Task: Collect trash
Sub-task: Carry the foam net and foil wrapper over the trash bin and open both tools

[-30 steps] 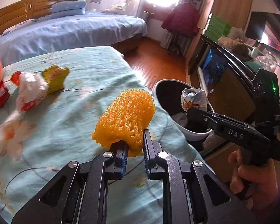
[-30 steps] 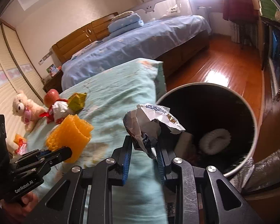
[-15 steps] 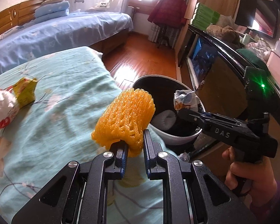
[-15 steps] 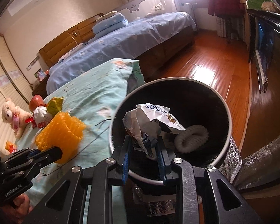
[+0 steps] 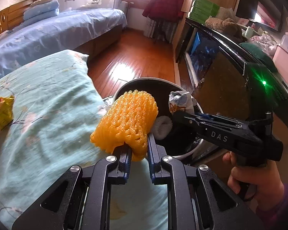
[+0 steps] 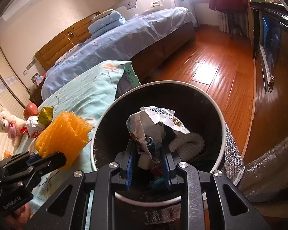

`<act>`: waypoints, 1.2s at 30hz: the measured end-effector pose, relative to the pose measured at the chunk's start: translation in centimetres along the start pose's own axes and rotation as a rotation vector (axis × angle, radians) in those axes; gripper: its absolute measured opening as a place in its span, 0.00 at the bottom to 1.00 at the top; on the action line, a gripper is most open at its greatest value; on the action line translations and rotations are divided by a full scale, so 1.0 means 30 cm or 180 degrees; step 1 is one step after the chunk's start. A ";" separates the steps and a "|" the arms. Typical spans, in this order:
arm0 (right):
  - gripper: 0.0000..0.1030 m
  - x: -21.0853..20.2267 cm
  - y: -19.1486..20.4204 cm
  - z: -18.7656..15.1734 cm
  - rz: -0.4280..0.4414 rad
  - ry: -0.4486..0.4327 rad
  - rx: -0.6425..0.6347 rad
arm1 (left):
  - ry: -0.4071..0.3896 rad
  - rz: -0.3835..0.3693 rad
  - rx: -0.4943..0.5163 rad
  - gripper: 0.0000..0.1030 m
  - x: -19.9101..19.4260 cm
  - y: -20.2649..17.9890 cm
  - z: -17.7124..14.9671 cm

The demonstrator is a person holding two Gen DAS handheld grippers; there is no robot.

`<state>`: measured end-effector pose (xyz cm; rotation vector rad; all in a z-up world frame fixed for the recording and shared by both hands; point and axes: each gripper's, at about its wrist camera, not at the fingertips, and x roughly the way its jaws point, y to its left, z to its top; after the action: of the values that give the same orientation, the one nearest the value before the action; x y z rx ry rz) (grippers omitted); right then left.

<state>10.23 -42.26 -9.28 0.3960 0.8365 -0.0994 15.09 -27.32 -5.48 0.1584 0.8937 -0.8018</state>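
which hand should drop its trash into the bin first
Right. Its tool holds the crumpled wrapper directly over the bin opening. The left tool with the orange foam net is only at the rim.

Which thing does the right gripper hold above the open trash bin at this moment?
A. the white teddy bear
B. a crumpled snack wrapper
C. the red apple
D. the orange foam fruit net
B. The right gripper is shut on the crumpled snack wrapper over the trash bin, while the orange foam fruit net sits in the left gripper.
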 end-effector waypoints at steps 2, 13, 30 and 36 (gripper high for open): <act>0.25 0.000 -0.008 0.010 -0.0009 -0.0002 -0.0005 | 0.0023 -0.0012 0.0008 0.13 0.017 -0.006 0.011; 0.31 0.024 -0.061 0.048 -0.0067 0.0020 0.0082 | 0.0119 -0.0137 0.0079 0.17 0.066 -0.013 0.048; 0.59 0.003 -0.050 0.030 0.0028 -0.0033 0.0214 | -0.0034 0.0156 -0.0109 0.55 -0.046 0.095 -0.038; 0.83 -0.021 0.032 0.006 0.0136 -0.0087 0.0200 | -0.0062 0.0297 -0.0314 0.57 -0.105 0.171 -0.114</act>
<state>10.16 -41.48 -8.42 0.4704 0.7990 -0.0916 15.28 -20.44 -6.29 0.1047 0.8992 -0.6701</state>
